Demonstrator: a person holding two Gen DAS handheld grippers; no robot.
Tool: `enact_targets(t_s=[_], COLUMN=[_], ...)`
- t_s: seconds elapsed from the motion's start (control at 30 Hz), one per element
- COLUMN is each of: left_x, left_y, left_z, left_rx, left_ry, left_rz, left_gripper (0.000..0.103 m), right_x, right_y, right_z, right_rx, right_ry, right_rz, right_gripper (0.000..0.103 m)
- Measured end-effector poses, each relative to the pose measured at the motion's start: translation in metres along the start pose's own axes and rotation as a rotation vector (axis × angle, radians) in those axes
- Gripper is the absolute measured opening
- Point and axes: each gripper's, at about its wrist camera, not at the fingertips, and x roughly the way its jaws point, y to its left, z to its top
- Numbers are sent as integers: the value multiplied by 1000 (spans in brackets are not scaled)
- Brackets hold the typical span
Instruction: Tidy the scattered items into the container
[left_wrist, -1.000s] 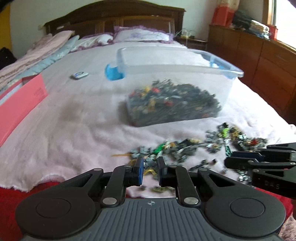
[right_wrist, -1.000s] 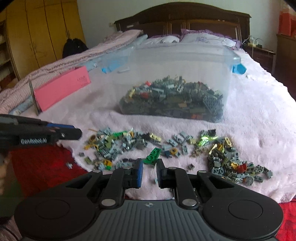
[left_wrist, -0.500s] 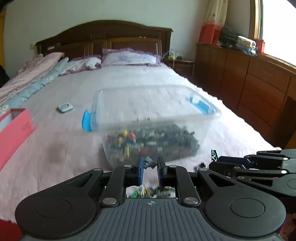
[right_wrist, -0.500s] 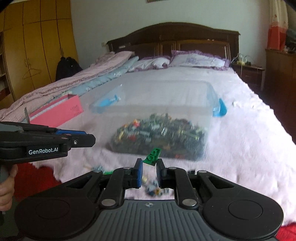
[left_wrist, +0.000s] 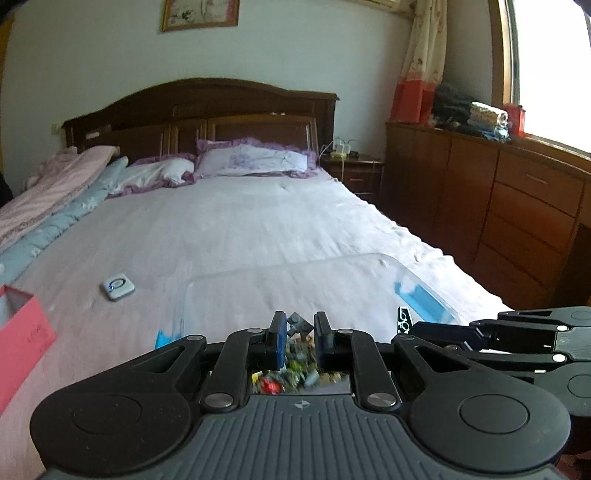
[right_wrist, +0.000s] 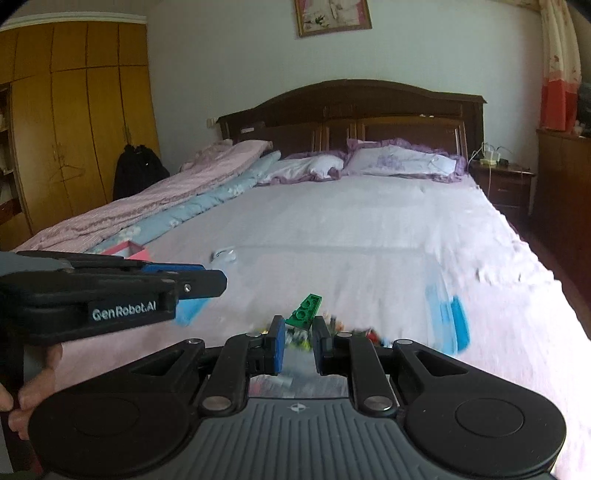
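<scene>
I have my left gripper (left_wrist: 299, 326) pinched narrow on a small grey brick (left_wrist: 298, 325), which pokes up between the blue pads just past the near rim of the clear container (left_wrist: 424, 284). My right gripper (right_wrist: 299, 328) is likewise nipped tight on a green plate (right_wrist: 306, 311), tilted up out of the jaws. Both grippers hang over the container, which sits on the pale bedspread (left_wrist: 240, 236) with its blue latch (left_wrist: 421, 299) on the right side; below the fingers I can make out a jumble of coloured pieces (left_wrist: 288, 373) inside it (blurred, so I cannot tell individual bricks). Off to the left on the bed lie a small white device (left_wrist: 118, 286) and a pink box (left_wrist: 22, 328), well apart from the container.
</scene>
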Motion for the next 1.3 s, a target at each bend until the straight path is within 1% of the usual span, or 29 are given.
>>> enact_targets(t_s=[0.17, 0.23, 0.3, 0.33, 0.37, 0.4, 0.43, 0.47, 0.5, 0.6, 0.67, 0.73, 0.83, 0.87, 0.93, 1.03, 1.17, 1.3], left_x=[35, 42, 44, 44, 44, 43, 41, 40, 37, 28, 20, 12, 0, -6, -19, -39, -57, -66], left_y=[7, 10, 10, 11, 11, 13, 14, 14, 14, 15, 14, 13, 10, 10, 10, 14, 17, 21], left_z=[6, 6, 7, 7, 8, 8, 8, 8, 7, 7, 7, 6, 2, 0, -10, -31, -72, -109], left_rx=[3, -2, -11, -16, -21, -27, -30, -31, -31, -24, -25, -25, -21, -22, -28, -37, -37, -43], left_ry=[47, 64, 71, 71, 71, 70, 69, 70, 71, 63, 55, 49, 41, 35, 25, 31, 113, 217], left_rz=[19, 20, 22, 25, 29, 39, 44, 45, 46, 52, 57, 57, 62, 68, 87, 105, 142, 163], left_gripper=[17, 21, 29, 41, 51, 55, 60, 63, 65, 74, 82, 87, 92, 95, 100, 102, 103, 103], right_x=[35, 45, 53, 55, 56, 56, 54, 52, 51, 44, 34, 22, 4, -3, -16, -34, -45, -44], right_y=[-15, -16, -18, -21, -24, -25, -26, -27, -28, -29, -28, -27, -24, -23, -20, -13, -5, 4], right_z=[19, 22, 24, 24, 23, 22, 20, 18, 16, 10, 6, 0, -10, -15, -24, -43, -74, -106], right_rx=[11, 11, 27, 51, 79, 95, 103, 110, 118, 135, 133, 133, 137, 136, 131, 101, 76, 96], right_ry=[18, 32, 44, 49, 54, 56, 55, 55, 54, 49, 39, 31, 32, 32, 32, 38, 90, 166], right_rz=[-33, -38, -45, -45, -43, -43, -45, -48, -50, -57, -63, -66, -70, -72, -72, -61, -58, -54], right_gripper=[17, 17, 18, 25, 40, 45, 44, 44, 45, 51, 59, 63, 66, 68, 74, 77, 82, 82])
